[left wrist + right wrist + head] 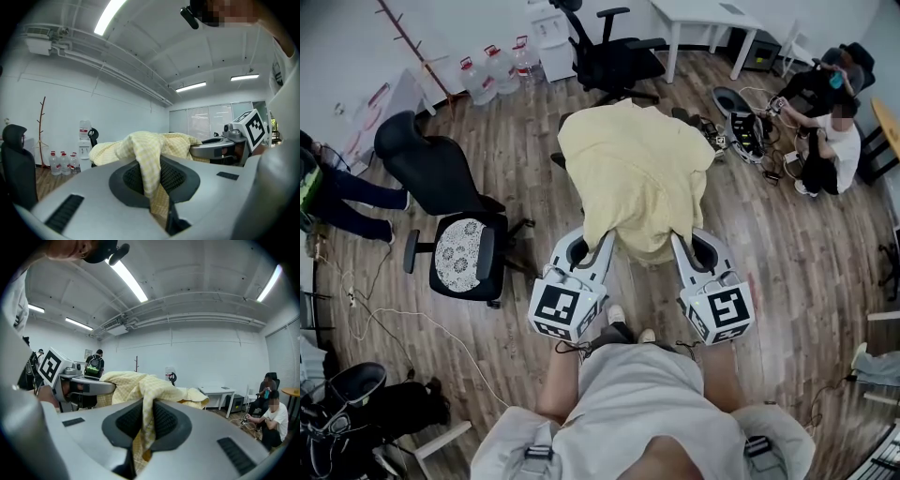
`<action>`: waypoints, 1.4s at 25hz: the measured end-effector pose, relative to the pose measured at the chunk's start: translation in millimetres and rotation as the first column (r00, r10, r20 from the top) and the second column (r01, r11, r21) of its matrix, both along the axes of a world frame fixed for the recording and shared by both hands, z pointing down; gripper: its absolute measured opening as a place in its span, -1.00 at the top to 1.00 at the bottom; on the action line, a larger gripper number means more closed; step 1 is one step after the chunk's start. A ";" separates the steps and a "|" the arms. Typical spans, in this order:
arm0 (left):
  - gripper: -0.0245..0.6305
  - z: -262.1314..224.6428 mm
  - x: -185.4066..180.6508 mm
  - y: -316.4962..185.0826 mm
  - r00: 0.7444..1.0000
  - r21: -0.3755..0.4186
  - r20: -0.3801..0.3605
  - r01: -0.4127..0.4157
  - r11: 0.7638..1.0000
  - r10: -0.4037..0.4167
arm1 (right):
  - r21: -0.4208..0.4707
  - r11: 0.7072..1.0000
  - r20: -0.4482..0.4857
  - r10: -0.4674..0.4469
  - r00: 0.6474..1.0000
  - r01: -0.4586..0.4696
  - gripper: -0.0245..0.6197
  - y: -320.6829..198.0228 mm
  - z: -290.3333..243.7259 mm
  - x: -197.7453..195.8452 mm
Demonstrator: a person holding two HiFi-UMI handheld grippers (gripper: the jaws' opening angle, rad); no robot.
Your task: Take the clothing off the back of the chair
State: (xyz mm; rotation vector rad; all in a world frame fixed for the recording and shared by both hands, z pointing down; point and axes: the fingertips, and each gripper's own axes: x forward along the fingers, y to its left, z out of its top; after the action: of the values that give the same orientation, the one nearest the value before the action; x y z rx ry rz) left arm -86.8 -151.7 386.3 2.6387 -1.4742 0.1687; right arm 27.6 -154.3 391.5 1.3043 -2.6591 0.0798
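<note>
A pale yellow checked garment (pixel 633 169) is draped over a chair that it hides almost wholly; only dark bits show at its edges. My left gripper (pixel 605 236) is shut on the garment's near left hem, and the cloth (pixel 149 164) runs down between its pads. My right gripper (pixel 677 236) is shut on the near right hem, with the fabric (pixel 146 413) pinched between its black pads. Both grippers point away from me, nearly level, side by side at the garment's near edge.
A black office chair with a patterned cushion (pixel 459 248) stands to the left, another black chair (pixel 614 56) behind. Water jugs (pixel 492 66) and a white table (pixel 703 23) stand at the back. A person (pixel 830 141) sits on the floor at right among cables.
</note>
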 end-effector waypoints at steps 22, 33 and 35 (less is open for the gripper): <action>0.77 -21.0 22.5 71.2 0.999 0.050 -0.037 0.026 0.998 -0.024 | 0.075 0.995 0.048 -0.071 0.996 0.067 0.80 64.1 -25.6 18.6; 0.77 -25.3 33.8 101.8 0.999 0.056 -0.048 0.026 0.998 -0.023 | 0.079 0.994 0.057 -0.075 0.996 0.070 0.80 93.5 -31.0 29.5; 0.77 -23.9 35.7 108.4 0.999 0.054 -0.047 0.024 0.998 -0.022 | 0.076 0.995 0.060 -0.074 0.995 0.069 0.80 99.7 -29.7 31.1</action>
State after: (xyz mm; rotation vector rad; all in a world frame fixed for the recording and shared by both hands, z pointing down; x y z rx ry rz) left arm -51.1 -43.3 362.4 2.6478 -1.5151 0.0657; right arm 58.6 -54.7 361.9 1.2461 -2.7838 0.0128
